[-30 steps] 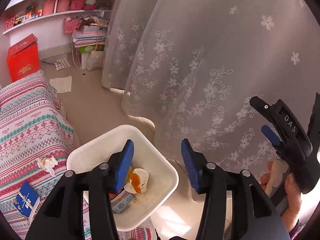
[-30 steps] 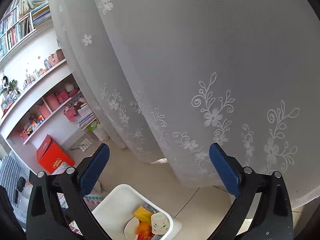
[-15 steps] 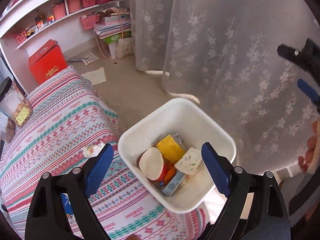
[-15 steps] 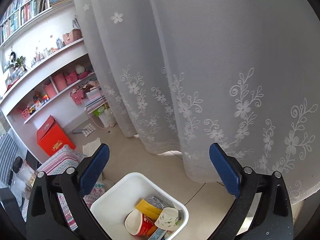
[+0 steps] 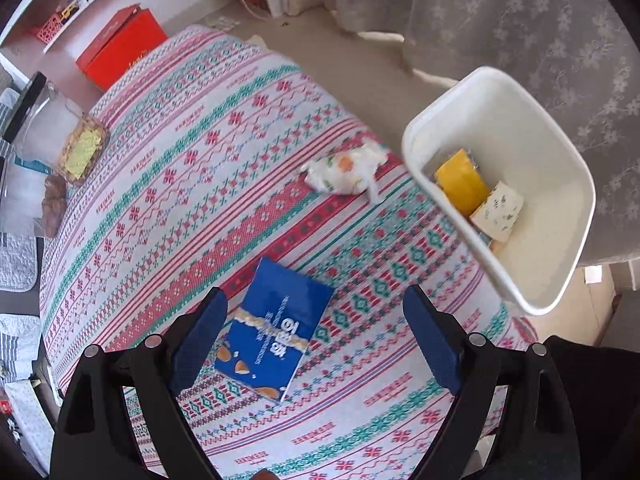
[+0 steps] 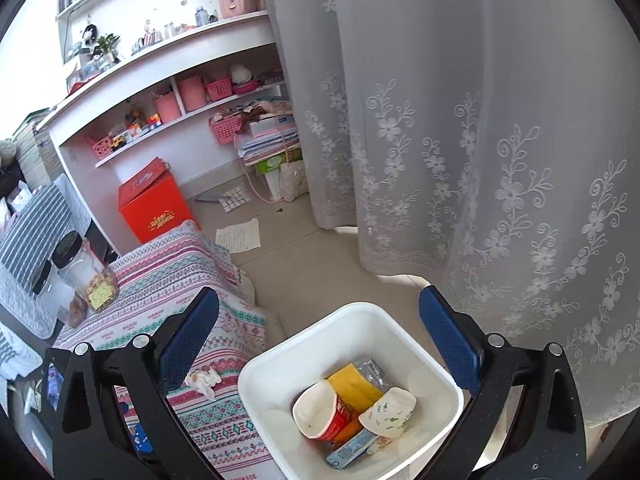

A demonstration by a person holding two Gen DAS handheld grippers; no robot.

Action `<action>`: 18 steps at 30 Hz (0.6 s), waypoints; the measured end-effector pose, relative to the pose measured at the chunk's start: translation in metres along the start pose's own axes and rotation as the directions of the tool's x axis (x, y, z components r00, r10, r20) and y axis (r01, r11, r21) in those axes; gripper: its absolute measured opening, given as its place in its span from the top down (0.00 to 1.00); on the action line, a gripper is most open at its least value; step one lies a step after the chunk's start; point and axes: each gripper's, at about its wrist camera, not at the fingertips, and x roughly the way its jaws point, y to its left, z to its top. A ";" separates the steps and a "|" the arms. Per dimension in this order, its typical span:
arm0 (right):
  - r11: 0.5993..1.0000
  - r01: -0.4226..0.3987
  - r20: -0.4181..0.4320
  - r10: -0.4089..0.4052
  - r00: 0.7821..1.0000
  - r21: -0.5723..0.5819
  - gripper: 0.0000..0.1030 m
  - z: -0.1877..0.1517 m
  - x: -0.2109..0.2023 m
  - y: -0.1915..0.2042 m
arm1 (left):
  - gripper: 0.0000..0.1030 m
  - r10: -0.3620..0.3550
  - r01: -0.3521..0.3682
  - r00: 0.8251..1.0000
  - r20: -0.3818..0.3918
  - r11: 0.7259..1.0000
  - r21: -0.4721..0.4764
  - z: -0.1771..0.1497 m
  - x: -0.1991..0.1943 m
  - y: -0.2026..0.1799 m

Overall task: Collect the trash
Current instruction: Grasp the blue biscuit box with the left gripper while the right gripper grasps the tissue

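Note:
A white trash bin (image 5: 560,184) stands on the floor beside the table with the patterned cloth (image 5: 192,184); it holds several wrappers and cups and also shows in the right wrist view (image 6: 276,364). A blue snack box (image 5: 276,328) lies on the cloth, just beyond my open, empty left gripper (image 5: 316,332). A crumpled white wrapper (image 5: 344,168) lies near the table edge by the bin; it also shows in the right wrist view (image 6: 202,380). My right gripper (image 6: 320,336) is open and empty above the bin.
Clear jars (image 5: 52,128) stand at the far left of the table. A red box (image 6: 154,200) and papers lie on the floor by the white shelves (image 6: 168,80). A lace curtain (image 6: 480,140) hangs behind the bin.
My left gripper opened wide and swung left from over the bin to over the table and the blue box. The right gripper tilted down, bringing the bin into view.

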 end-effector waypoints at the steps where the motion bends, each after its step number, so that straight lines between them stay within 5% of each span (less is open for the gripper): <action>1: 1.000 -0.008 -0.008 0.008 1.000 -0.010 0.07 0.000 0.002 0.006 | 0.16 -0.003 0.003 1.000 -0.025 1.000 -0.004 -0.002 0.006 0.006; 12: 0.993 -0.055 -0.110 0.043 0.993 -0.109 0.07 -0.009 0.027 0.053 | 0.16 -0.034 0.033 0.990 -0.138 0.999 -0.010 -0.025 0.052 0.035; 18: 0.977 -0.081 -0.244 0.031 0.969 -0.196 0.07 -0.023 0.059 0.074 | 0.43 -0.058 0.055 0.993 -0.108 0.998 -0.029 -0.043 0.046 0.058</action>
